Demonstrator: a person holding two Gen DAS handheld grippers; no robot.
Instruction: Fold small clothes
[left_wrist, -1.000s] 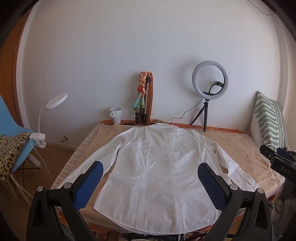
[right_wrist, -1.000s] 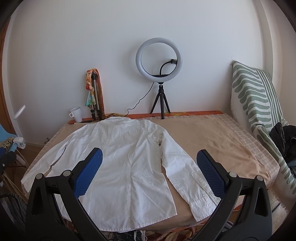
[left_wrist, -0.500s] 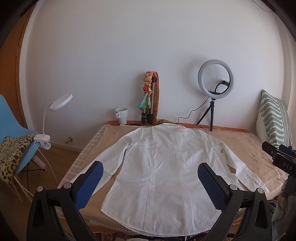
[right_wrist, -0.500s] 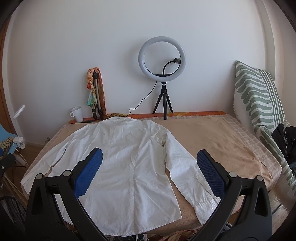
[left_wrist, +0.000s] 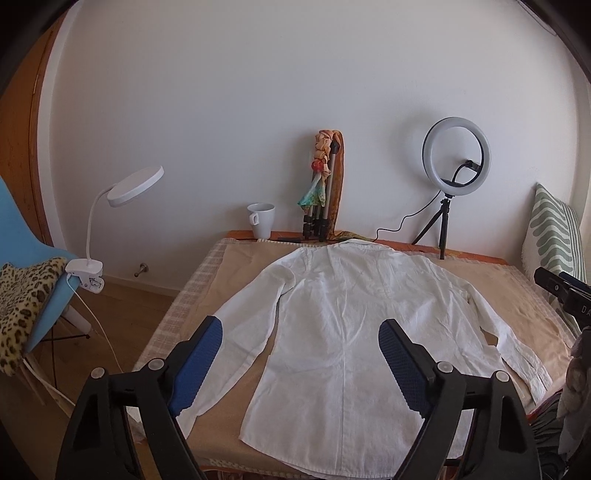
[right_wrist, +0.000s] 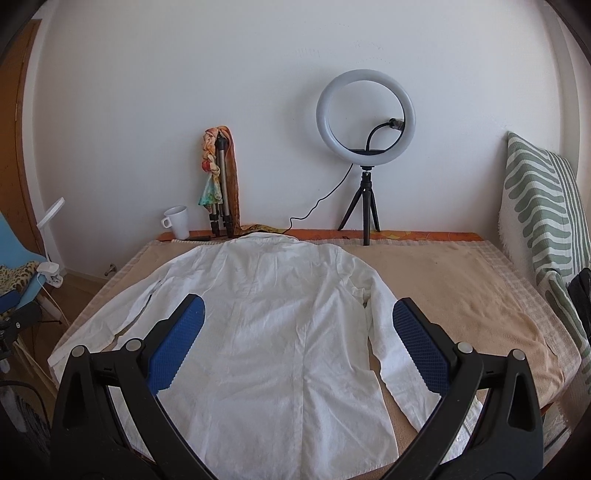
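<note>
A white long-sleeved shirt (left_wrist: 351, 332) lies flat, back up, on the beige cloth-covered table (left_wrist: 236, 266), collar at the far edge, both sleeves spread outward. It also shows in the right wrist view (right_wrist: 269, 325). My left gripper (left_wrist: 300, 328) is open and empty, held above the shirt's near left side and left sleeve. My right gripper (right_wrist: 298, 308) is open and empty, above the shirt's near right side, its right pad (right_wrist: 419, 349) over the right sleeve. Neither touches the cloth.
At the table's far edge stand a white mug (left_wrist: 261, 220), a folded tripod with a coloured scarf (left_wrist: 323, 192) and a ring light on a small tripod (left_wrist: 456, 162). A striped cushion (right_wrist: 543, 221) is at the right. A blue chair (left_wrist: 26, 266) with a clip lamp (left_wrist: 122, 206) is at the left.
The left wrist view has swung left and lower, so the shirt sits further right in it. The right gripper has moved left and closer over the shirt. Both stay open.
</note>
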